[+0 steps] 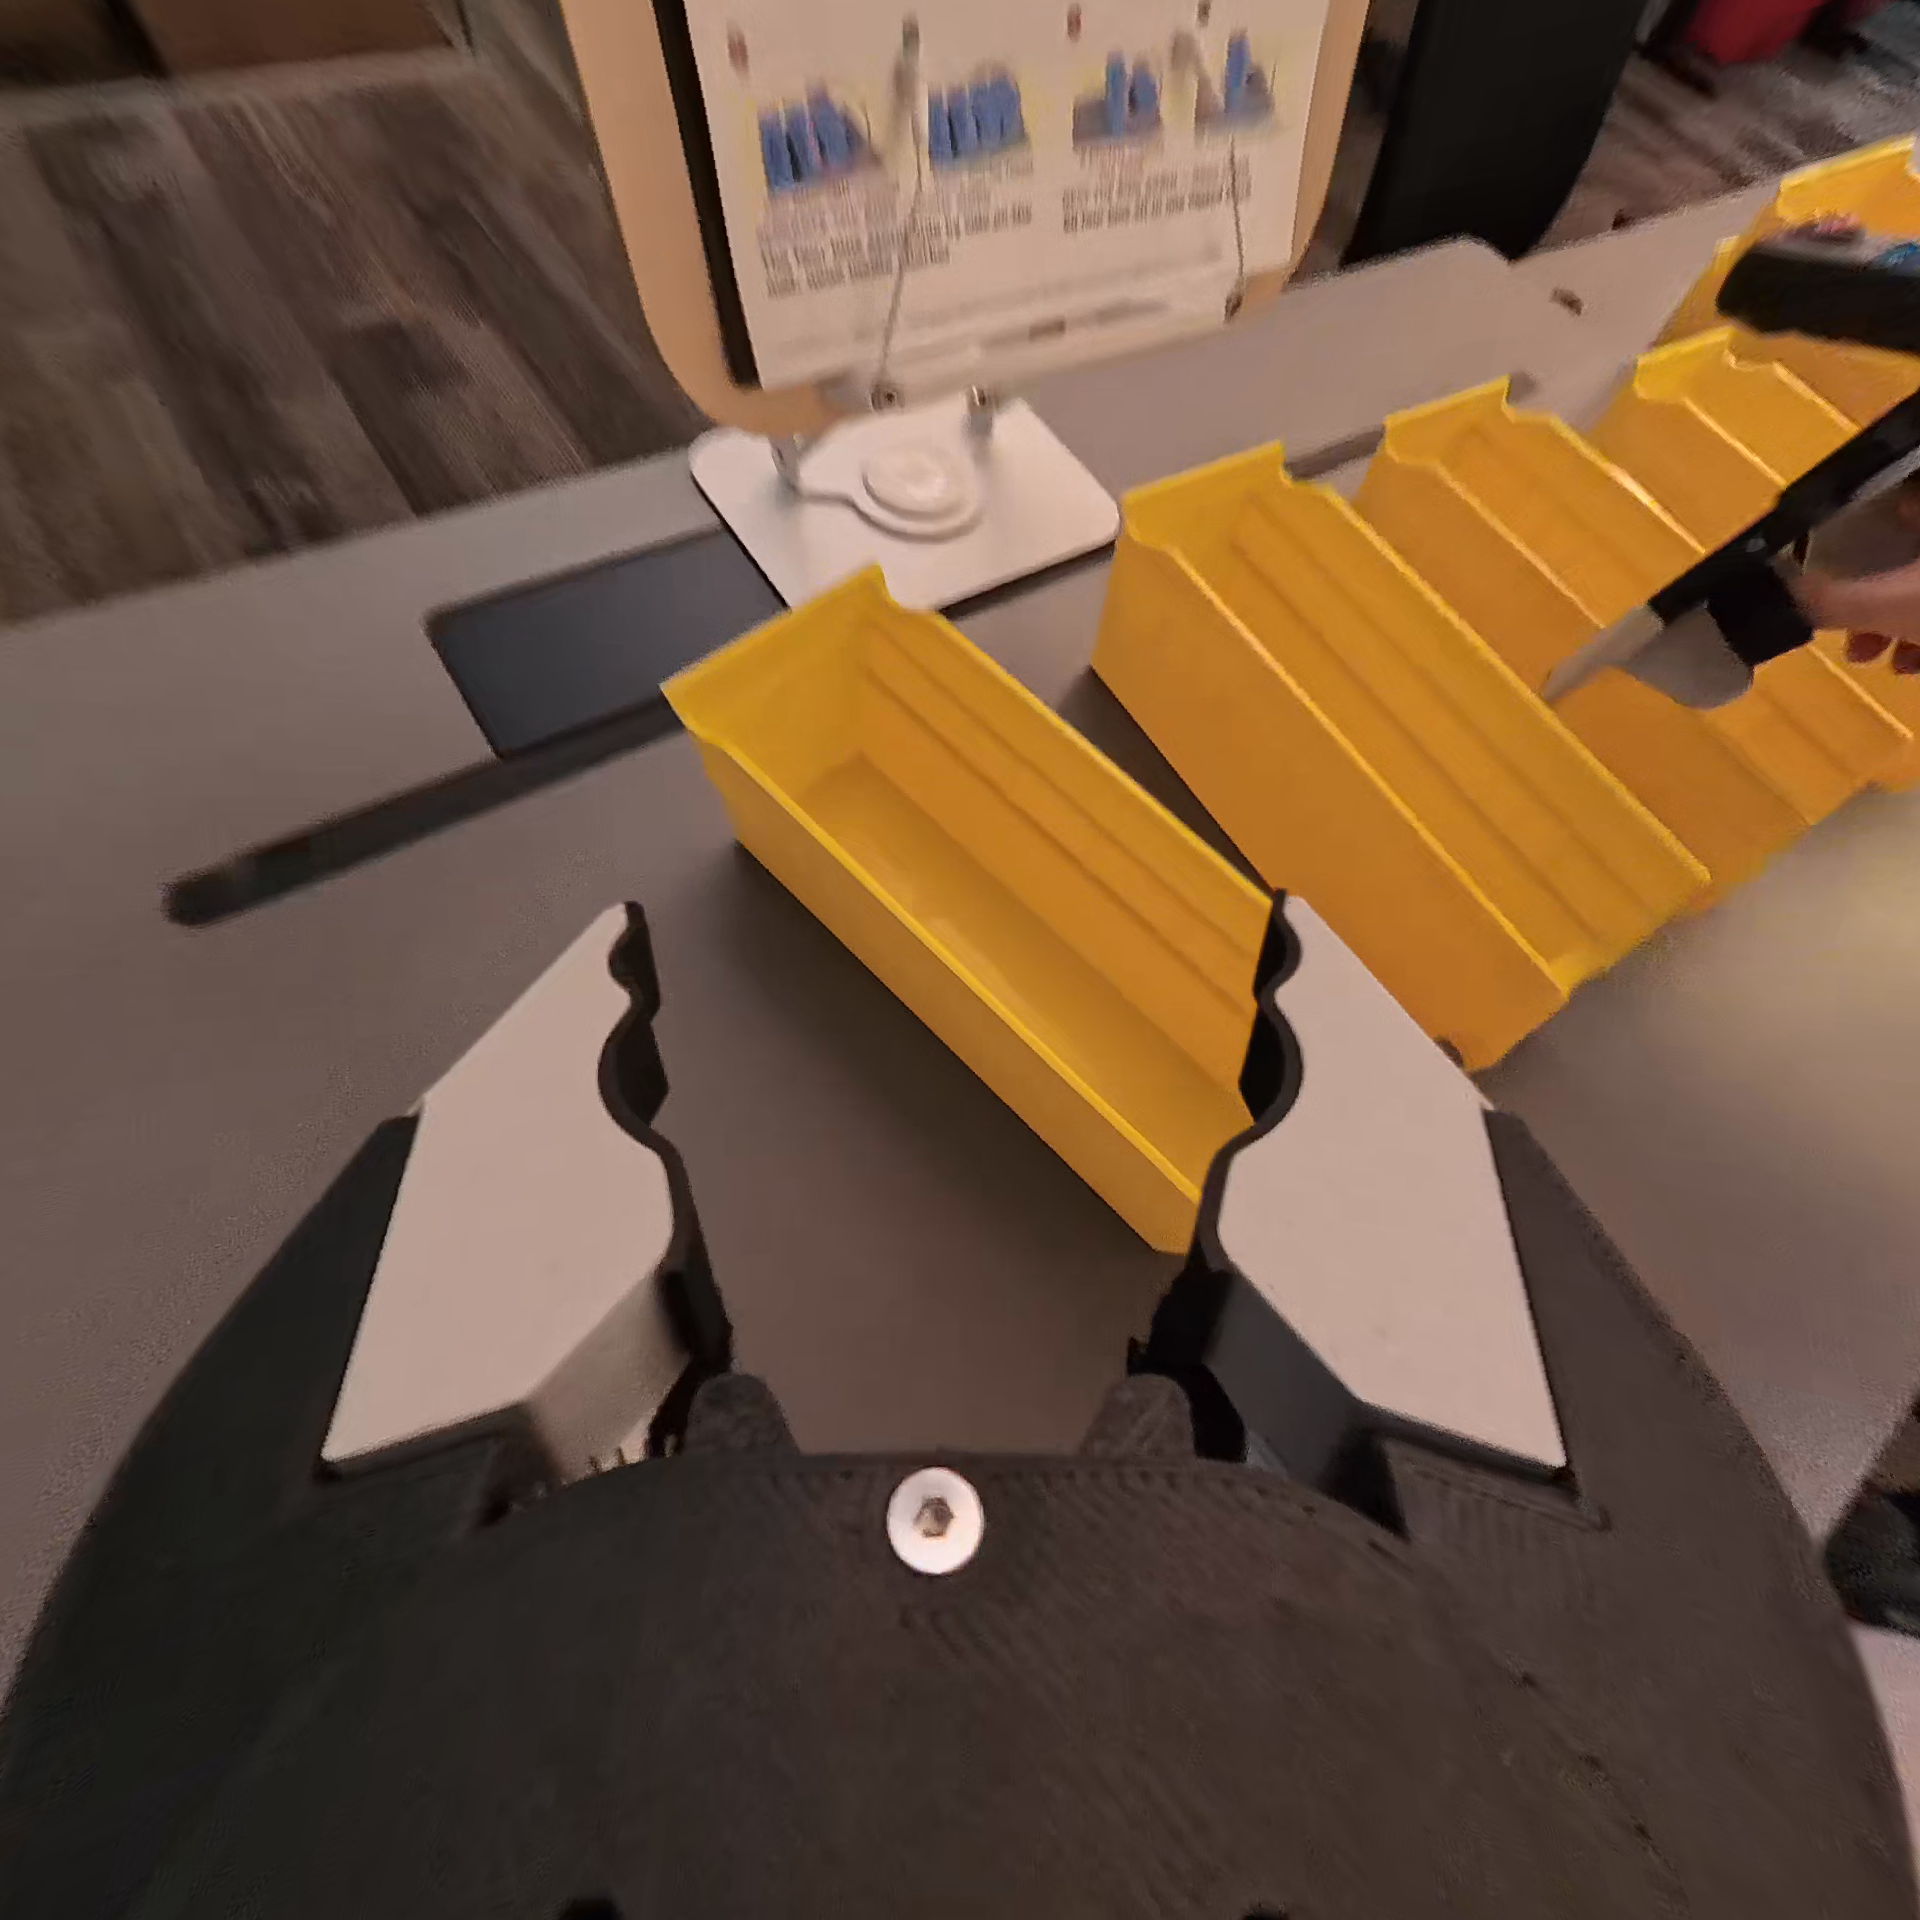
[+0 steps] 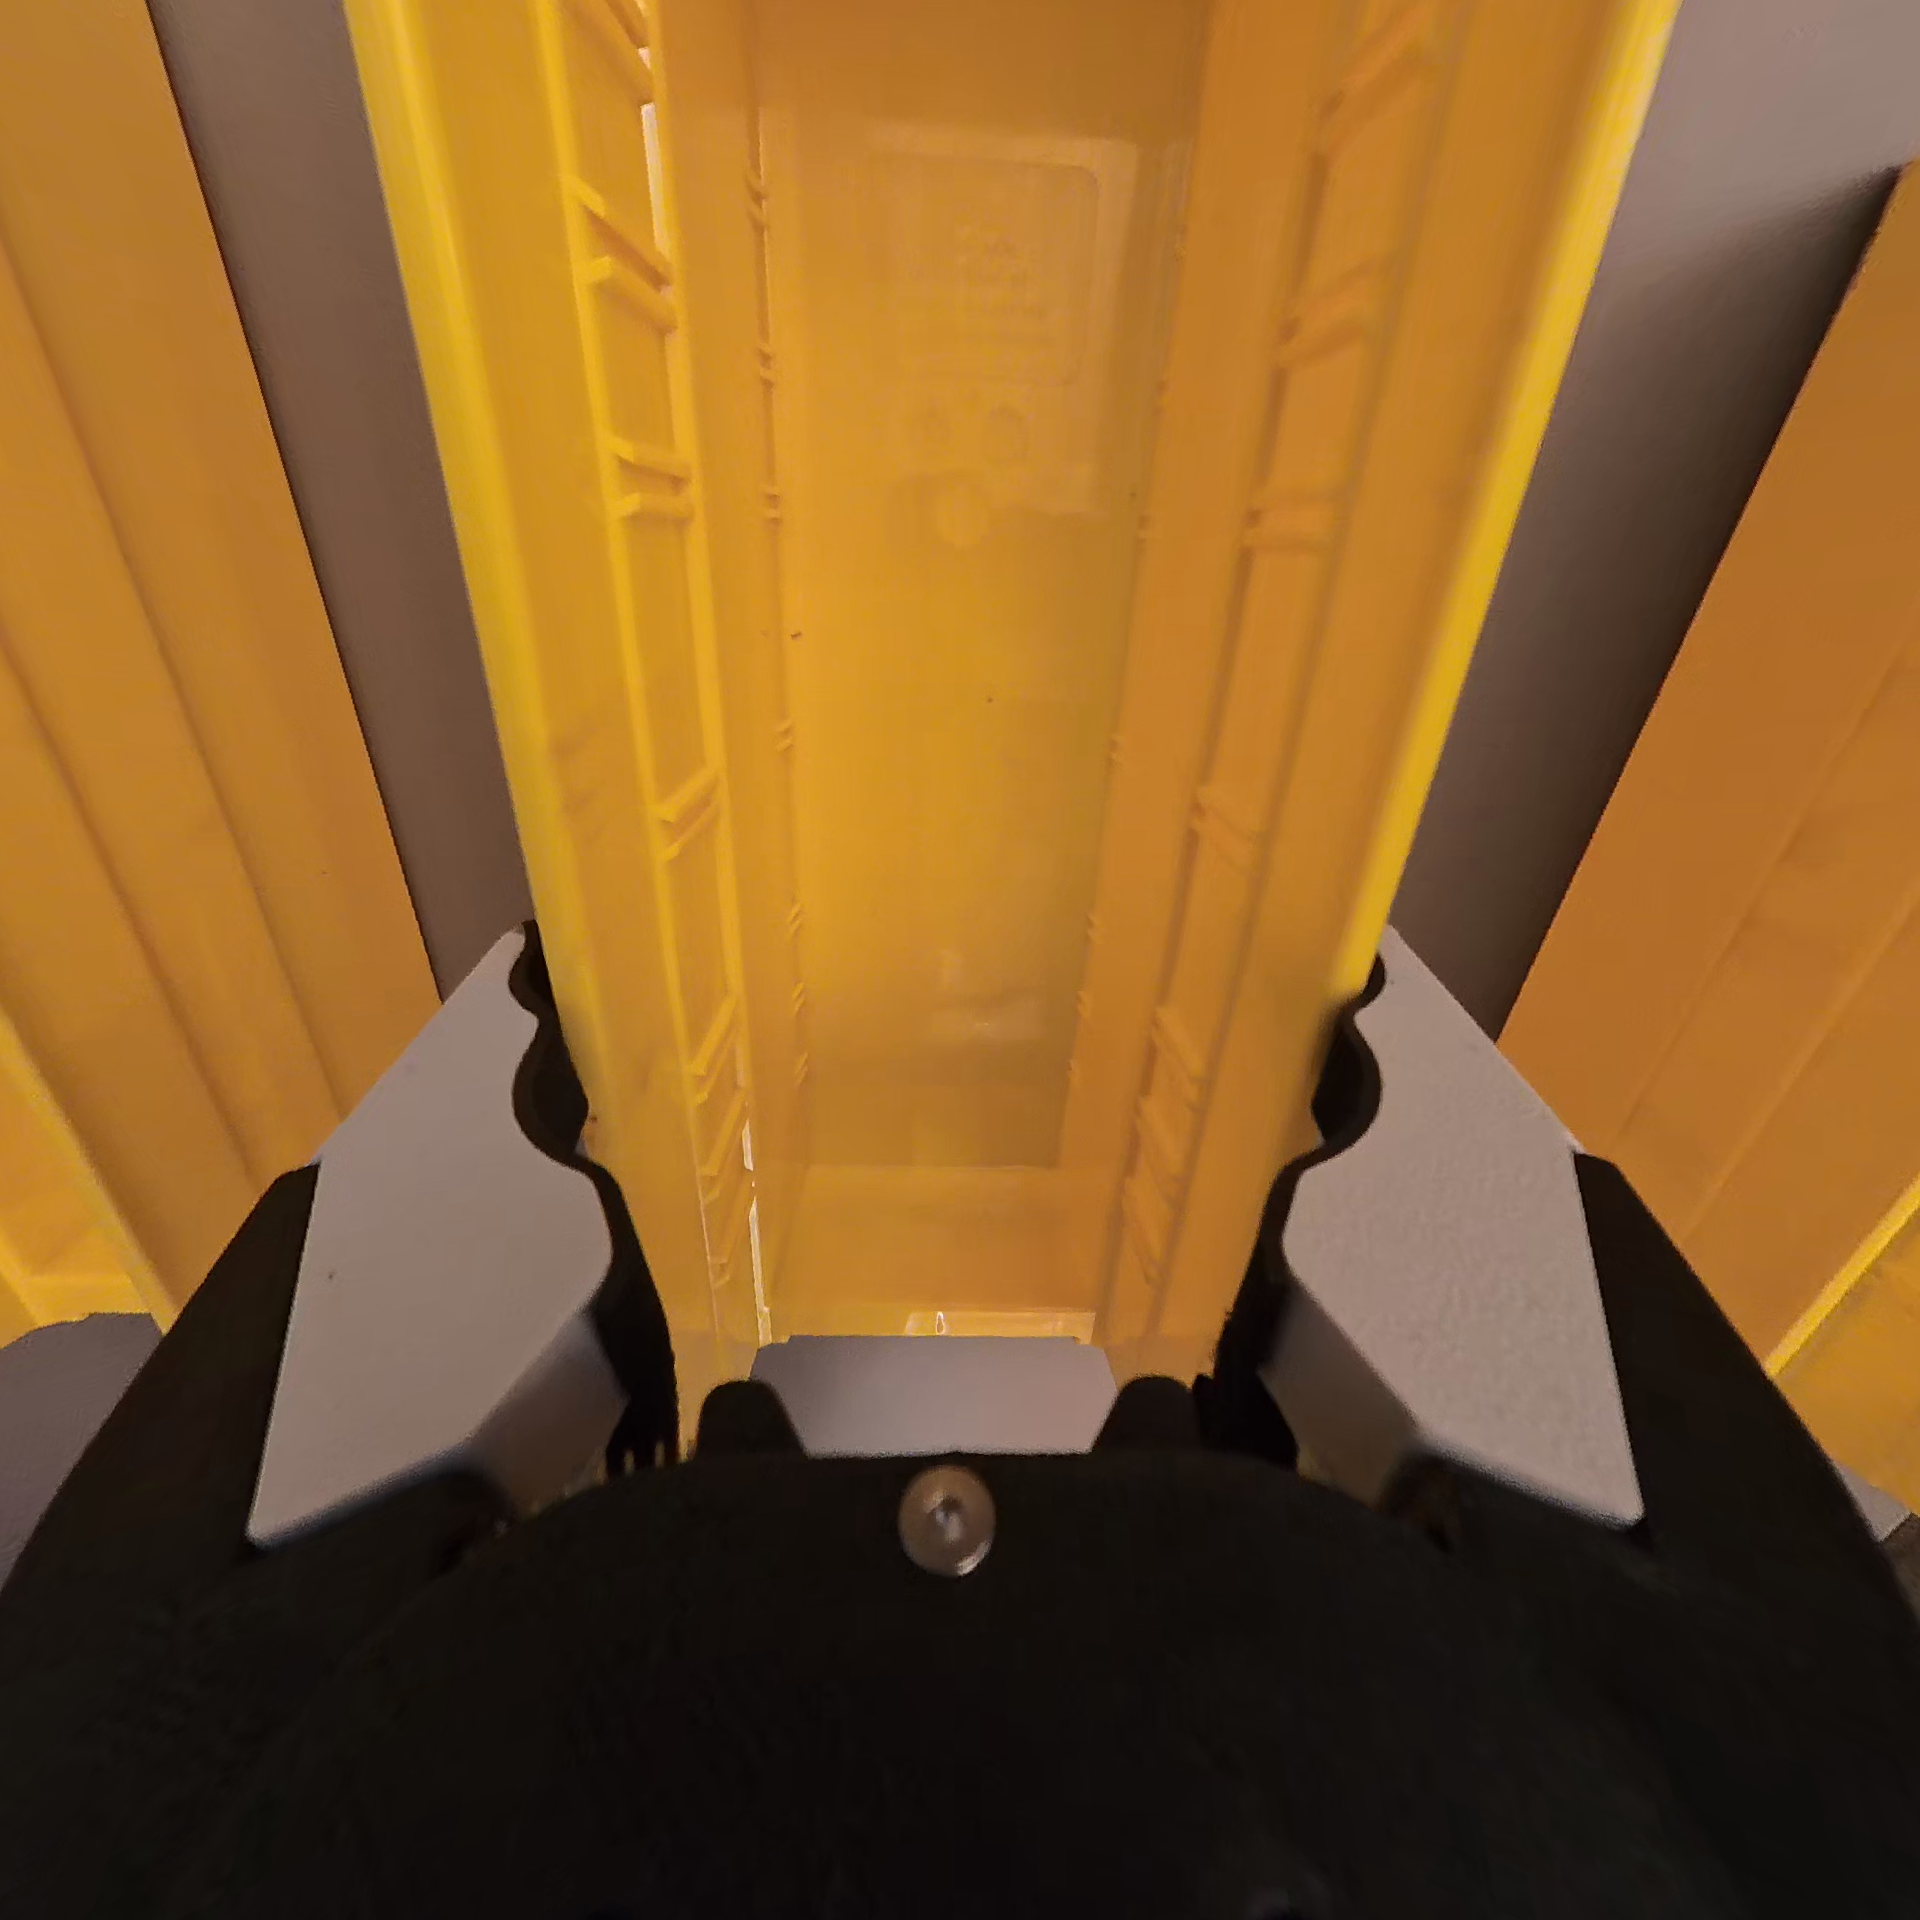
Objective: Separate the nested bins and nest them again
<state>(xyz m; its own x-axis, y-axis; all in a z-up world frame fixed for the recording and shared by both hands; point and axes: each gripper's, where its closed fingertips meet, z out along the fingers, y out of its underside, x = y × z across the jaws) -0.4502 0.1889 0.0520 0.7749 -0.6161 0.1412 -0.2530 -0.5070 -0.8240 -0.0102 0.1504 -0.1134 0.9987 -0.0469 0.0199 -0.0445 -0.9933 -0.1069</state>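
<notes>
- Since the bins lie singly on the desk [image 1: 312, 1039], you appear to be past the separating half of the task, with nesting not yet begun; that is a judgement from the layout alone.
- Near bin [image 1: 966, 894]: yellow, open side up, set at a slant on the desk, just ahead of your left gripper [image 1: 956, 1039] and apart from the others.
- Row of bins [image 1: 1382, 707]: at least three more, side by side toward the far right, each with its stepped inner walls showing. The spacing likely leaves room for fingers down either long wall.
- Left gripper: jaws spread wide, nothing between them but desk; the right finger [image 1: 1273, 1029] overlaps the near bin's corner in view, though I cannot tell whether it touches. It holds nothing.
- Right gripper [image 2: 951, 1039]: you have it straddling one bin [image 2: 935, 675] across its width, near one end. Both pads [image 2: 545, 1049] sit against the outer long walls, with no gap visible, so it reads as clamped on the bin.
- Held bin: stands between two neighbours [image 2: 156, 727], desk showing on both sides. Whether it is lifted or resting, I cannot tell.
- Also present: a stand with a printed sheet [image 1: 987, 156] at the desk's far edge, and a dark inset panel [image 1: 592, 644].
</notes>
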